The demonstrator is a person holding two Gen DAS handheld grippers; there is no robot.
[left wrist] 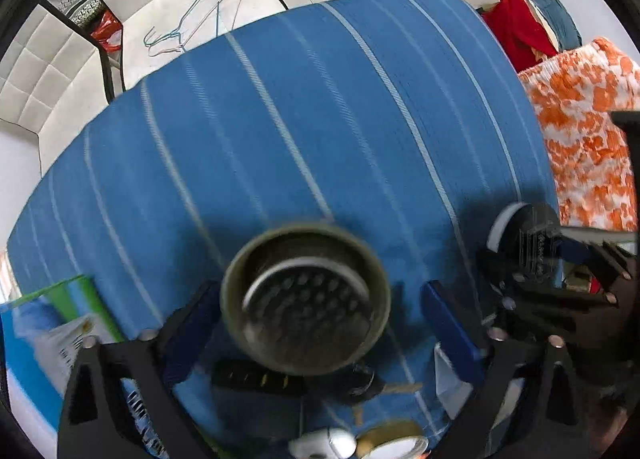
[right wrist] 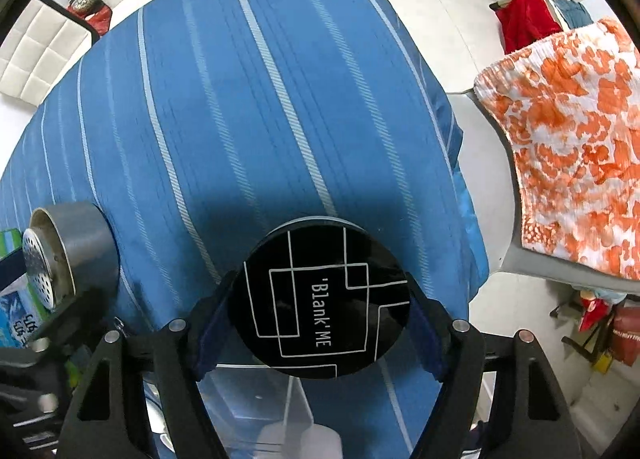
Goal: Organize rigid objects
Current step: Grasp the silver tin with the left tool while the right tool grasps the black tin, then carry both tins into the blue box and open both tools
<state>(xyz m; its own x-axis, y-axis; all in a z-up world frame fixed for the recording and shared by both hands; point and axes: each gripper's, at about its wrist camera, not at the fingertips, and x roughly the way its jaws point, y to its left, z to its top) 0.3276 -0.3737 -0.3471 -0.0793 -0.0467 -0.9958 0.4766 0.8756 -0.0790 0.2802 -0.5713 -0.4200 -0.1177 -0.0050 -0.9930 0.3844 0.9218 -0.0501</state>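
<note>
In the left wrist view my left gripper (left wrist: 316, 311) stands around a metal cylinder with a perforated insert (left wrist: 305, 299), blurred; the left finger touches it, the right finger (left wrist: 450, 333) stands apart from it. The same cylinder (right wrist: 68, 251) shows at the left of the right wrist view, lifted off the blue striped cloth (right wrist: 260, 107). My right gripper (right wrist: 320, 311) is shut on a round black compact case marked "Blank ME" (right wrist: 320, 299), held above the cloth. That case (left wrist: 520, 235) and the right gripper show at the right of the left wrist view.
A green and blue box (left wrist: 48, 323) lies at the left. A black remote (left wrist: 256, 377), a key and small round items (left wrist: 384, 443) lie below the cylinder. A clear container (right wrist: 256, 407) sits under my right gripper. An orange-white cloth (right wrist: 572, 139) lies on the right.
</note>
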